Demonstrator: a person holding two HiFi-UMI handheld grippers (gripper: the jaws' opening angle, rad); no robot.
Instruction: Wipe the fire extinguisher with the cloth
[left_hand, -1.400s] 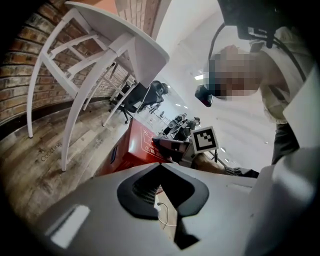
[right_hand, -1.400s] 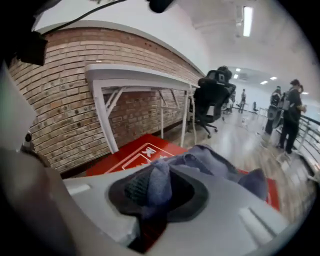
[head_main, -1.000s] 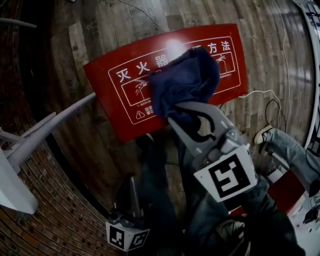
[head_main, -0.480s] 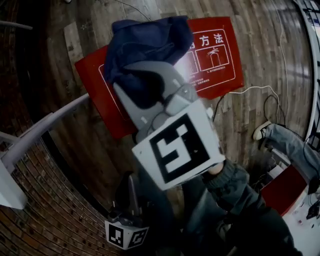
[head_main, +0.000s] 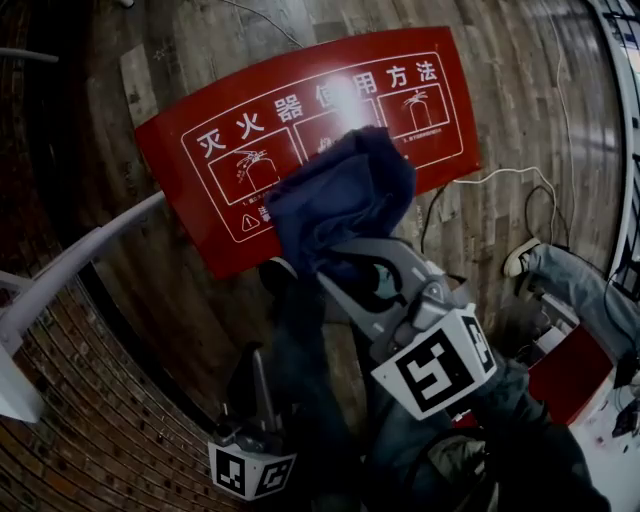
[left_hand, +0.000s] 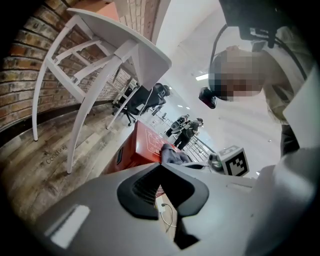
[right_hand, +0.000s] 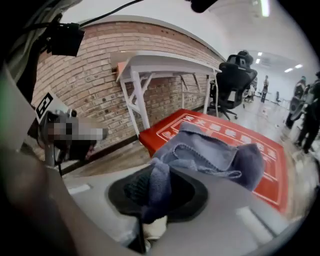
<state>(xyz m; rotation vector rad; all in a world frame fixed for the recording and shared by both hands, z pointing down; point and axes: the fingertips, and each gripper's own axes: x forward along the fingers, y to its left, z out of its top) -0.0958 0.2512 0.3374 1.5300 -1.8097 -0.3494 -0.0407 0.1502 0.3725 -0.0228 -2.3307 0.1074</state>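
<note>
Two grippers are showing below the red fire extinguisher box (head_main: 180, 190), which is lying flat on the wooden floor (head_main: 530, 80) with its white printed instruction panel facing up. Nearest, well short of the box, the left gripper (head_main: 262, 358) is hanging with its jaws pressed together on nothing, the tips meeting in the left gripper view (left_hand: 161, 164). Closer to the box, the right gripper (head_main: 335, 255) is pinching a bunched dark blue cloth (head_main: 340, 195) between its jaws, a fold of it sitting in the notch behind the tips (right_hand: 165, 167). The cloth is spreading over the middle of the box's printed face; whether it is pressing on the surface cannot be told. Just right of the box a white cable (head_main: 500, 180) is trailing across the floor. Left of the box a white table (right_hand: 165, 62) is standing against a brick wall (right_hand: 90, 90).
</note>
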